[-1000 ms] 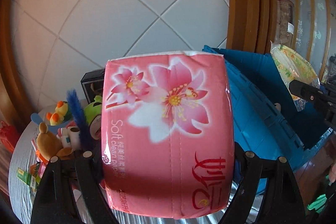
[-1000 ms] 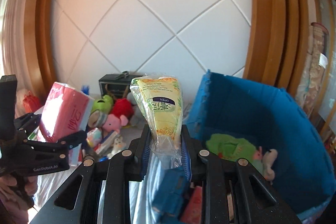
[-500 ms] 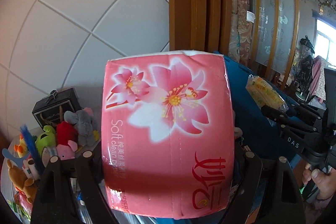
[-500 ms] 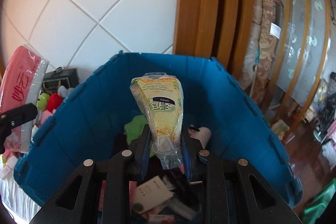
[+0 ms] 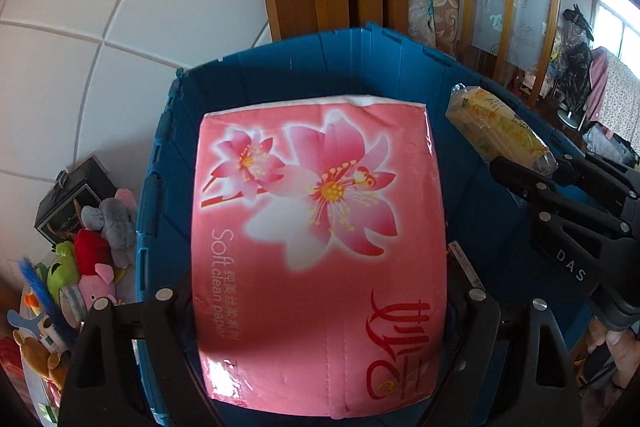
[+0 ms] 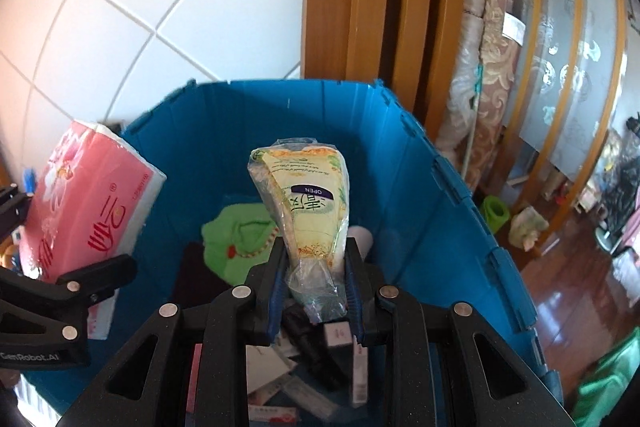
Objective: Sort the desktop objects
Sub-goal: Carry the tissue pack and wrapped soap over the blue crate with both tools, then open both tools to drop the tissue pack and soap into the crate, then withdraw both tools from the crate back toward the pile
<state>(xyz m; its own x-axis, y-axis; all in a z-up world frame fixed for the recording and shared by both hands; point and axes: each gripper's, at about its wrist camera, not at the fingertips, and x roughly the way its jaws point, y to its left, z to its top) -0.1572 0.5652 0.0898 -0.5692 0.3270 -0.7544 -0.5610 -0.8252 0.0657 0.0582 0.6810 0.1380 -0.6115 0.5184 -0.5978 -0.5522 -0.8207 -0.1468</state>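
My left gripper (image 5: 320, 301) is shut on a big pink tissue pack (image 5: 320, 247) printed with lilies, and holds it over the open blue crate (image 5: 360, 55). The right wrist view shows the same pink tissue pack (image 6: 88, 203) at the crate's left wall. My right gripper (image 6: 316, 267) is shut on a yellow tissue packet (image 6: 308, 203) in clear wrap, upright above the blue crate (image 6: 440, 187). From the left wrist view the yellow tissue packet (image 5: 496, 125) and the right gripper (image 5: 524, 169) show over the crate's right side.
The crate holds a green cloth toy (image 6: 236, 227), small boxes and cards (image 6: 340, 335). Left of the crate lie plush toys (image 5: 96, 251) and a black box (image 5: 74, 195) on the table. Behind stand a white tiled wall, a wooden frame (image 6: 360, 7) and rolled rugs (image 6: 492, 67).
Both grippers have swung right from the toy-covered table to above the blue crate, each carrying its pack. The crate now fills both views and its contents show.
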